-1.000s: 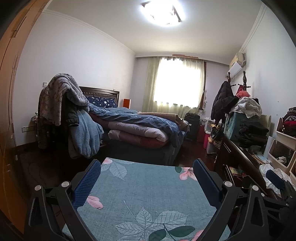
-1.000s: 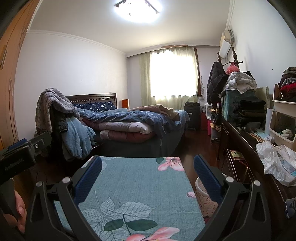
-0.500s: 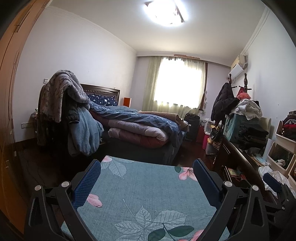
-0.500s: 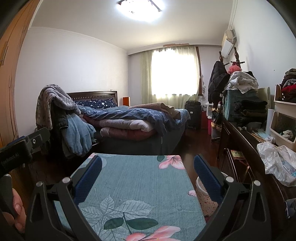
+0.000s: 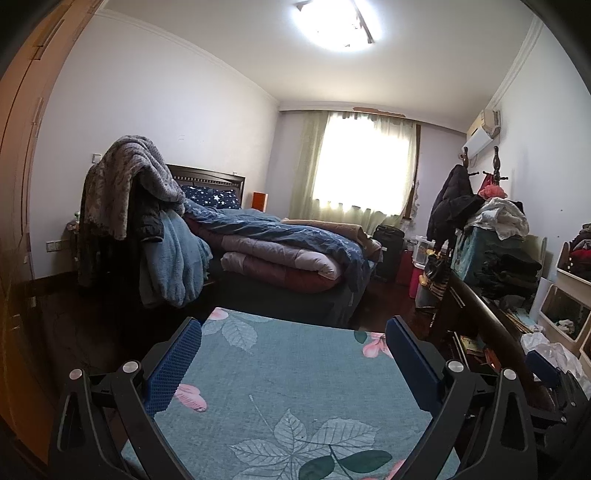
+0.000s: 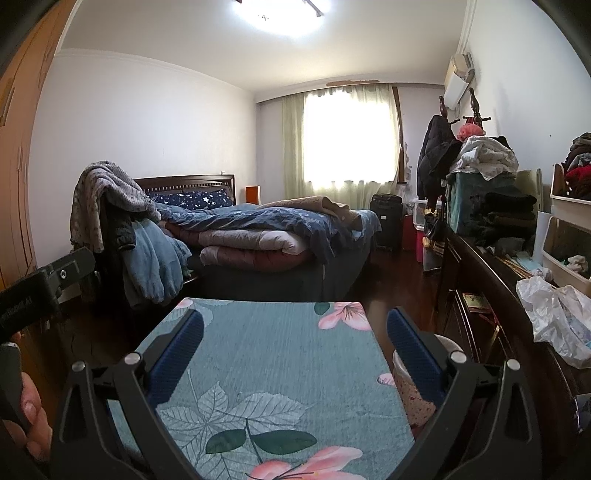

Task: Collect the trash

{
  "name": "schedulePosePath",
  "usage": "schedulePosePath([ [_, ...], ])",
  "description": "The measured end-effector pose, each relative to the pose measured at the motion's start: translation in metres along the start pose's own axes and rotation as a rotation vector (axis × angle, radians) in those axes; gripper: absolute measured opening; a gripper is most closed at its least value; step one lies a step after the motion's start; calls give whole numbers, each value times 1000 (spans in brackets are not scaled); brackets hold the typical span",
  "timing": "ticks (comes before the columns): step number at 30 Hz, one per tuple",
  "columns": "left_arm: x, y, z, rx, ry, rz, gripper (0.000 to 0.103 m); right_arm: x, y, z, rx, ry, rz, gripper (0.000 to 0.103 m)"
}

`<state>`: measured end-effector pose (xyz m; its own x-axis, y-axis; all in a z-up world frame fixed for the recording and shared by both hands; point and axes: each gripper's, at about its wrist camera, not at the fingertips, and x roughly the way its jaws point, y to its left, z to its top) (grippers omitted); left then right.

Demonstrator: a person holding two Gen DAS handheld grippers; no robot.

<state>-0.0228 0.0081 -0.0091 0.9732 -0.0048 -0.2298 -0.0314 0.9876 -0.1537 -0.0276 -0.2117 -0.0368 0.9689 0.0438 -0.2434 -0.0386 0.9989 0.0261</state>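
One bed (image 5: pixel 295 258) far across the room, heaped with one dark blue quilt (image 5: pixel 280 229) over one folded pink-and-maroon comforter (image 5: pixel 280 264); two star-print pillows (image 6: pixel 188 197) against the headboard. One curtained window (image 5: pixel 364 166) on the far wall, one ceiling light (image 5: pixel 338 20) overhead, one air conditioner (image 6: pixel 458 79) high on the right wall. One chair or rack at the left of the bed, draped with one grey throw (image 5: pixel 129 181) and one light blue fleece (image 5: pixel 173 258). One dark wooden counter (image 6: pixel 491 284) along the right wall, loaded with folded clothes and white bins. One black suitcase (image 6: pixel 386 221) at the far end by the window.

Near, one surface covered in teal floral cloth (image 5: pixel 295 387), seen in both views directly under the fingers.

Task items: one crumpled white plastic bag (image 6: pixel 557 317) on the near right part of the counter; one small floral bin or cup (image 6: pixel 413 384), just right of the cloth-covered surface, partly hidden behind the right gripper's right finger. Contents impossible to tell.

Left gripper (image 5: pixel 293 360) hovering over the cloth, its two blue-padded fingers (image 5: pixel 173 365) spread wide, nothing between. Right gripper (image 6: pixel 295 352) likewise over the cloth, its two blue fingers (image 6: pixel 177 354) spread wide and holding nothing. One hand (image 6: pixel 31 417) at the near left edge of the right wrist view, wrapped around a black handle.
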Motion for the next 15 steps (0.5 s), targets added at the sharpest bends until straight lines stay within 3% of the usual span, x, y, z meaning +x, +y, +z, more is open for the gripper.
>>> schedulePosePath([
  [15,9,10,-4,-9,18,20,99,11,3,-2,-5,23,9,100],
])
